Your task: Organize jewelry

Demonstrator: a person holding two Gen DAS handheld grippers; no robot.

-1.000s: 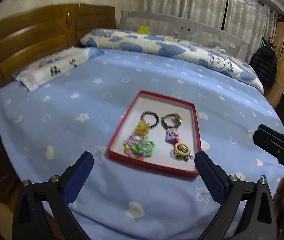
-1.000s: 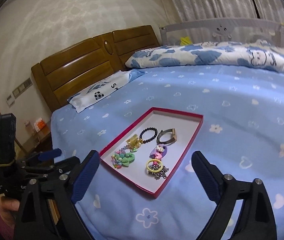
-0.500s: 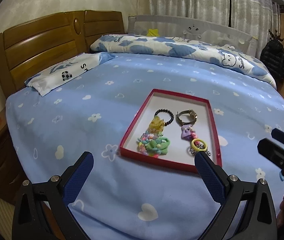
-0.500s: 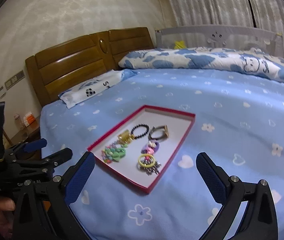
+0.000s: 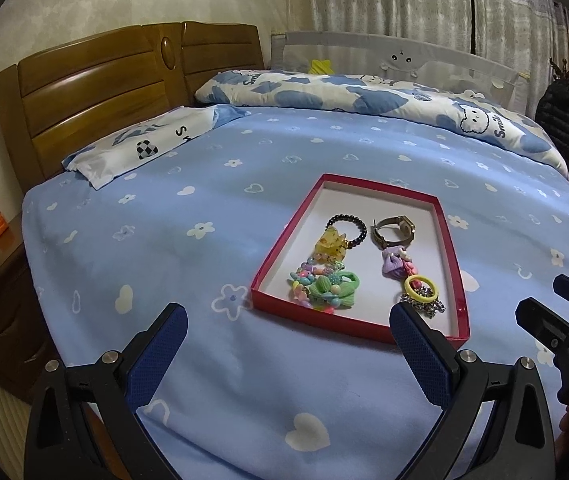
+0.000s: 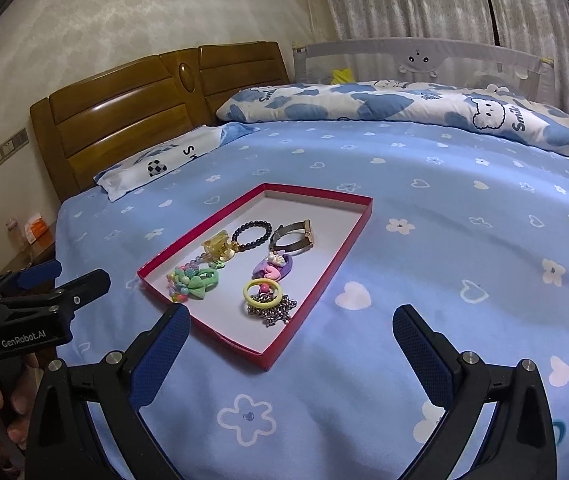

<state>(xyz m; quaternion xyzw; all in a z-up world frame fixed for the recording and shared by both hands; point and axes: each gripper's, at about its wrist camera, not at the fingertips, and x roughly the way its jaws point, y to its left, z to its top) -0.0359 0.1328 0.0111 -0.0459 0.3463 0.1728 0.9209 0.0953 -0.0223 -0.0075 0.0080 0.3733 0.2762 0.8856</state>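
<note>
**Both tongs spread over the bed, jewelry lying in the red tray**

I have the left tongs (image 5: 284, 340) and right tongs (image 6: 290, 340) both wide open, nothing between their pads, hovering above the near edge of the bed (image 5: 144, 240). Neither touches the tray (image 5: 454, 272) or anything in it. I hold them back and apart like this, I judge, so that both cameras take in the whole tray at once.

The jewelry all lies inside the tray, in two rough columns. From the left wrist view: a black bead bracelet (image 5: 358, 226) at 12 o'clock on the left side, a yellow charm (image 5: 328, 246) touching it, then a pastel bead string (image 5: 304, 280) and a green flower piece (image 5: 334, 290) at 6 o'clock. On the right side, a watch (image 5: 394, 230) at 12 o'clock, a purple charm (image 5: 394, 266) below it, then a yellow ring (image 5: 420, 286) on a silver chain (image 5: 428, 304) at 6 o'clock. The far third of the tray is bare.

Nothing lies loose on the bed. This fits either a sorted tray at the close of the job or a heap waiting to be taken out and rearranged; I cannot settle which. The lower pieces overlap, so I would expect them to snag if lifted.
</note>
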